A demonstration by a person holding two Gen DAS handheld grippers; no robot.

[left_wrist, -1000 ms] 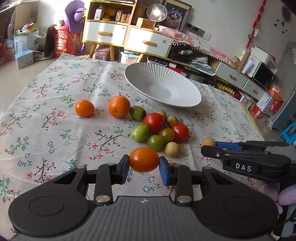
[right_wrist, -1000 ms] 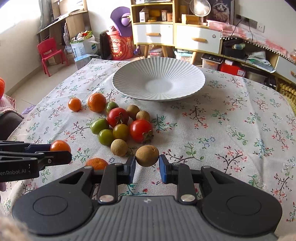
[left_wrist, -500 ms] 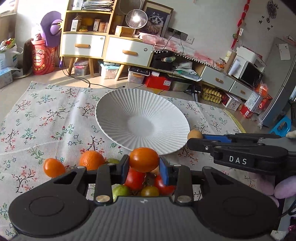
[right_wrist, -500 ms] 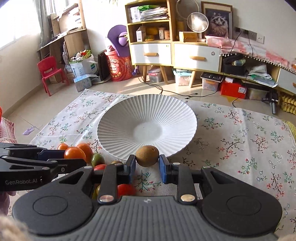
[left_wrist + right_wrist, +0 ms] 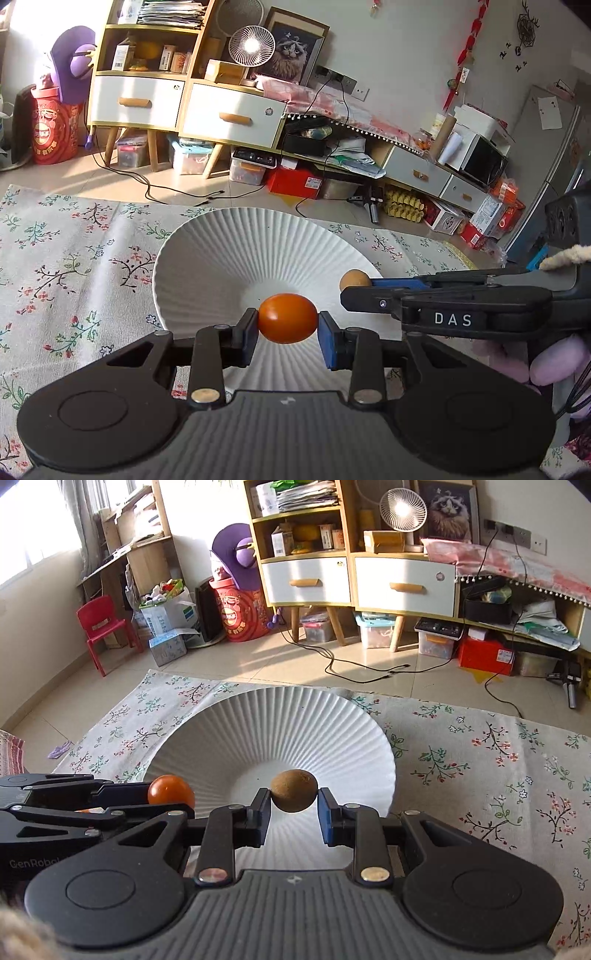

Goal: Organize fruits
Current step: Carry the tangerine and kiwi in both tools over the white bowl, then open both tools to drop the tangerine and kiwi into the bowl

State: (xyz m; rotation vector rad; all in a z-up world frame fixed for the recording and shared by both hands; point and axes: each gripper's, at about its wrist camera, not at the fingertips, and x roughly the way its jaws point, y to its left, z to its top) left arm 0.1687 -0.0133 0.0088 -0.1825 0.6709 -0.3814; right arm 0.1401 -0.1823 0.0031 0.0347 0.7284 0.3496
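Note:
My left gripper [image 5: 287,325] is shut on an orange tomato [image 5: 287,318] and holds it over the near part of the white ribbed bowl [image 5: 236,254]. My right gripper [image 5: 293,800] is shut on a brown kiwi [image 5: 294,790] and holds it over the same bowl [image 5: 258,731]. In the left wrist view the right gripper [image 5: 356,286] with the kiwi [image 5: 352,279] sits to the right, above the bowl's right rim. In the right wrist view the left gripper [image 5: 171,794] with the tomato [image 5: 170,790] sits at the left. The bowl holds no fruit.
The bowl stands on a floral tablecloth [image 5: 480,760] whose far edge lies just behind it. Beyond are tiled floor, cables, a white drawer cabinet [image 5: 184,103] and a red chair [image 5: 103,627]. The other fruits are hidden below both grippers.
Both grippers have moved forward from the fruit pile to above the bowl, each carrying its fruit. The pile has dropped out of view.

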